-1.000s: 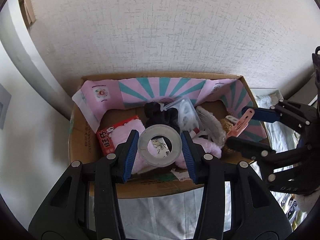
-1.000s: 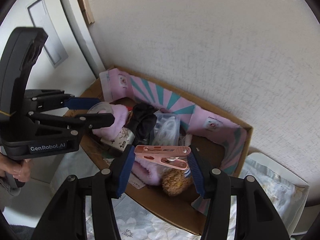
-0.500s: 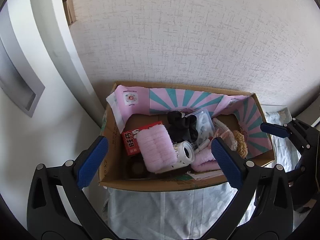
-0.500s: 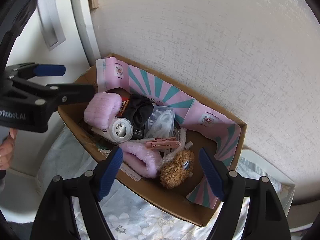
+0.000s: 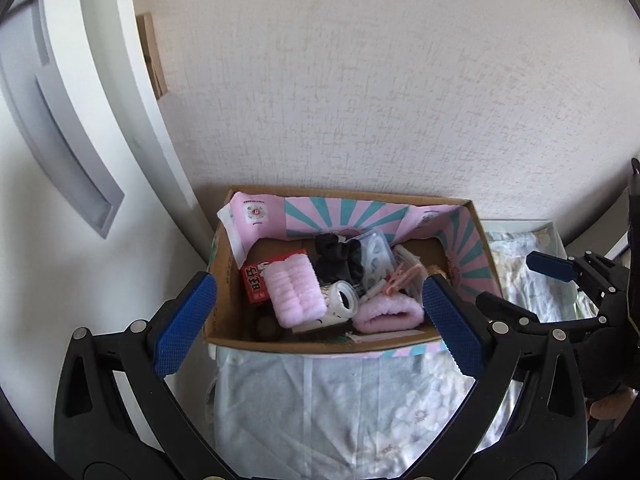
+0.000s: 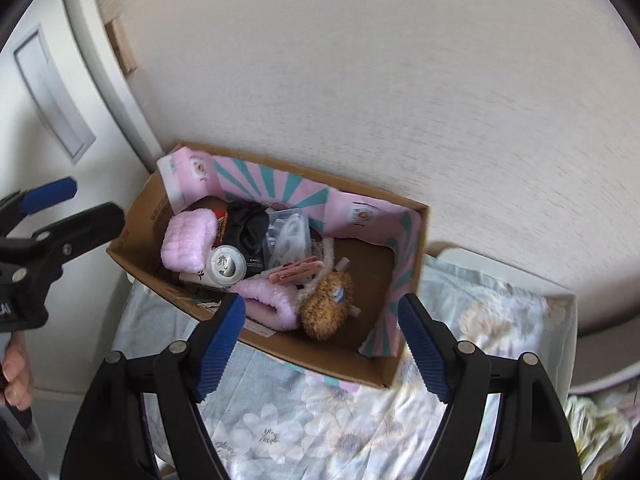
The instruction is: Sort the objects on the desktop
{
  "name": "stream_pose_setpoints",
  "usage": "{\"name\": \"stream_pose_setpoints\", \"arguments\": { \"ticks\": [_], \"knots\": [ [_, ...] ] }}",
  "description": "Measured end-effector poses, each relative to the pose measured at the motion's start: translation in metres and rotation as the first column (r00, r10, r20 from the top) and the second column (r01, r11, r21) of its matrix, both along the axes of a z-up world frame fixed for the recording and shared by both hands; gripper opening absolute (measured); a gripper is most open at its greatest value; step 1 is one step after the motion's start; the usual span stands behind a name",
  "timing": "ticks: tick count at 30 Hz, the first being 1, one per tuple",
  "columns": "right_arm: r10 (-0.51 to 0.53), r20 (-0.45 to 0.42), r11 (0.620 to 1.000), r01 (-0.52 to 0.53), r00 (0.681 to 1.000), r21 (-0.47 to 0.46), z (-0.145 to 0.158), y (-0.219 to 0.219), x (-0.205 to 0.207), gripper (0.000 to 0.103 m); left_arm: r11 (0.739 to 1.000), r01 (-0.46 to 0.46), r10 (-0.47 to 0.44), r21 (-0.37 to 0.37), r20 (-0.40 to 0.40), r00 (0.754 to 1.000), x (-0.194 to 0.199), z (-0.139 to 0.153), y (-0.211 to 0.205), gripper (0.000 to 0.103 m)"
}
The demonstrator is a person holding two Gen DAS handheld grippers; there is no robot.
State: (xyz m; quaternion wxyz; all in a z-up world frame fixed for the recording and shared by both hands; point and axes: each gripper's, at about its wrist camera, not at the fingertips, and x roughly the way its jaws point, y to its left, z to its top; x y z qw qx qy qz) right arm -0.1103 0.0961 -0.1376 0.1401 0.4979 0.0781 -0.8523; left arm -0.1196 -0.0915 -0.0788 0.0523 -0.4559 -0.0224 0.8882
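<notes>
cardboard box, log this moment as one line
left gripper: open, empty | right gripper: open, empty | brown cardboard box: holds white tape roll, pink plastic clothespin

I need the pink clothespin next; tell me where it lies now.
In the right wrist view the pink clothespin lies inside the cardboard box, mid-box, between the clear plastic bag and the brown plush toy.

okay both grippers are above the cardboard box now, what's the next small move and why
Probably draw both back from the cardboard box. The left gripper and right gripper stand open and empty; the tape roll and pink clip already lie inside.
</notes>
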Motion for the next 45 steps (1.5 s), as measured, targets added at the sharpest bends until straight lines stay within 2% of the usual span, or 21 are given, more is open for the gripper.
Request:
{"name": "stream_pose_setpoints", "arguments": {
  "ticks": [6, 13, 17, 27, 45],
  "knots": [
    [-0.139, -0.041, 0.989, 0.141, 0.989, 0.049, 0.039, 0.031, 0.029, 0.075, 1.000, 0.009, -0.009, -0.017, 0.004, 1.000, 0.030, 0.030, 0.022, 0.103],
    [-0.262, -0.076, 0.964, 0.265, 0.962, 0.025, 0.088, 0.069, 0.072, 0.075, 0.999, 0.008, -0.008, 0.032, -0.015, 1.000, 0.068, 0.067, 0.040, 0.103],
    [-0.303, -0.109, 0.951, 0.308, 0.947, 0.027, 0.105, 0.082, 0.094, 0.076, 1.000, 0.008, -0.008, 0.023, -0.028, 1.000, 0.086, 0.079, 0.049, 0.103],
    [-0.341, -0.118, 0.939, 0.344, 0.933, 0.007, 0.111, 0.100, 0.124, 0.076, 1.000, 0.014, -0.014, -0.001, -0.064, 0.998, 0.119, 0.094, 0.066, 0.103],
    [-0.327, -0.142, 0.943, 0.332, 0.934, 0.008, 0.118, 0.109, 0.130, 0.076, 1.000, 0.003, -0.005, -0.023, -0.088, 0.996, 0.131, 0.099, 0.080, 0.103]
  ]
}}
